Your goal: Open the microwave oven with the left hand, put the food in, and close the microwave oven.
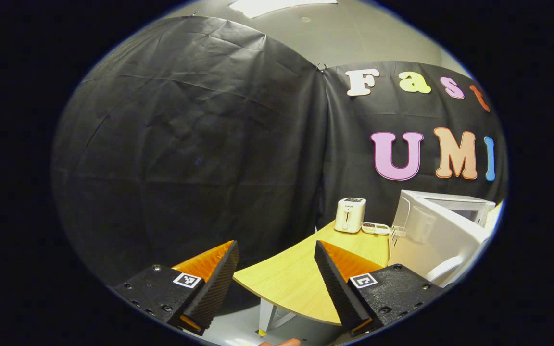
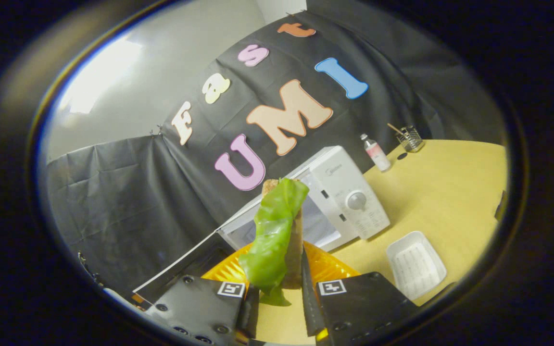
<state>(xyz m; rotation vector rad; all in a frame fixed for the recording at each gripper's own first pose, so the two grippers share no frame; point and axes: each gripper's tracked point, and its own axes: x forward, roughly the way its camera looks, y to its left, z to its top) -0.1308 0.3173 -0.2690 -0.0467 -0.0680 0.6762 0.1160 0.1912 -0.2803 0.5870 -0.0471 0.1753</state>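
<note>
The white microwave (image 2: 349,192) stands on the wooden table (image 2: 450,192) with its door (image 2: 185,269) swung wide open to the left. My right gripper (image 2: 279,288) is shut on the food (image 2: 274,230), a slice of brown bread with a green lettuce leaf, held upright in front of the oven's open cavity. In the left gripper view, the microwave (image 1: 459,202) is at the far right and its open door (image 1: 431,235) faces me. My left gripper (image 1: 275,250) is open and holds nothing, hanging past the table's rounded edge (image 1: 296,278), left of the door.
A white toaster (image 1: 350,215) and a small dish (image 1: 375,228) stand at the table's back by the cloth wall. A white rectangular tray (image 2: 416,264) lies in front of the microwave's control panel. A small bottle (image 2: 376,153) and a mesh pen holder (image 2: 409,138) stand farther back.
</note>
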